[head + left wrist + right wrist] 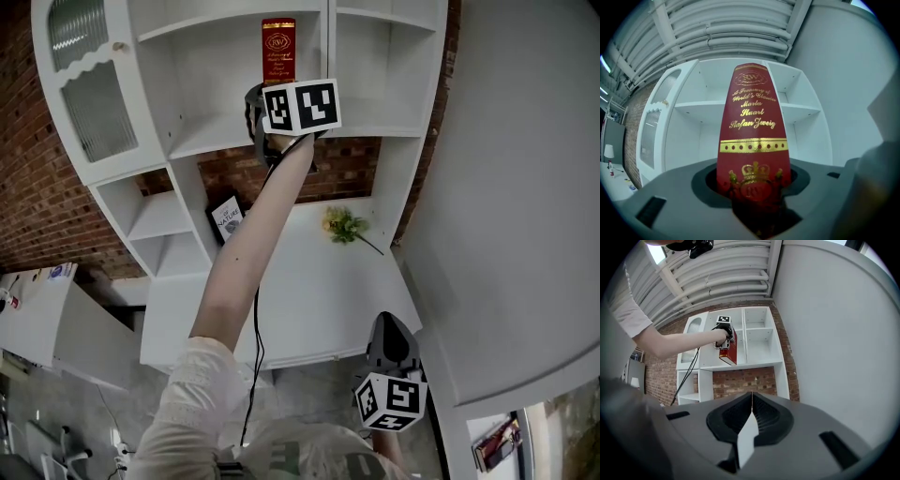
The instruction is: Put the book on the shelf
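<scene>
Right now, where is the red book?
In the head view the red book is at top centre, held in the left gripper, in front of the middle compartment of the white shelf unit.

With arm outstretched, left tool grips book; right tool closed
</scene>
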{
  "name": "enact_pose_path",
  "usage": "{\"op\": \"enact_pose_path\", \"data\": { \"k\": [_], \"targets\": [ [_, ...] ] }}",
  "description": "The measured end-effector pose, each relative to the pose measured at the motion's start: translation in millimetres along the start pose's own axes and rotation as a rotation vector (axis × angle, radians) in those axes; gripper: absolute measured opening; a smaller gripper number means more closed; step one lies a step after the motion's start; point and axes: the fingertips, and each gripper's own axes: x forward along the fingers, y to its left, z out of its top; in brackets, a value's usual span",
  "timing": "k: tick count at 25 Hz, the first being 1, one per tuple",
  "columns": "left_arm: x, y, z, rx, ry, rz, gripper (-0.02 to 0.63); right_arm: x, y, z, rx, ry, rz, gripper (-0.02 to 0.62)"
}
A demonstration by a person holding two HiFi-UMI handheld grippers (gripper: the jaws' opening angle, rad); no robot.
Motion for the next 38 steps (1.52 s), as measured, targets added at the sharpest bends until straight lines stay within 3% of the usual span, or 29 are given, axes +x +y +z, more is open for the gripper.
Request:
{"op": "enact_pose_path", "data": {
  "k": [5,11,22,38],
  "targets": [
    [0.5,-0.5,14.3,0.011,-0.068,-0.002,0.25,-2.6,-6.6,0.3,0.002,-0.002,-0.026,0.017],
    [23.7,-5.0,-0.7,-0.013,-0.032,0.01,0.25,-6.5,-16.1,-8.1,0.011,0.018,-0.065,0.017],
    [84.2,-4.7,-12.4,-0.031,-0.038,0.03,0.25,6.7,-41.6,-22.3,0.026,0.07,-0.139,0.017],
    [188.9,6.9,-19.6,-0.035,-0.02,0.078,0.25,-22.7,-105.3,-33.7,0.008,0.176,-0.389,0.017]
  ]
}}
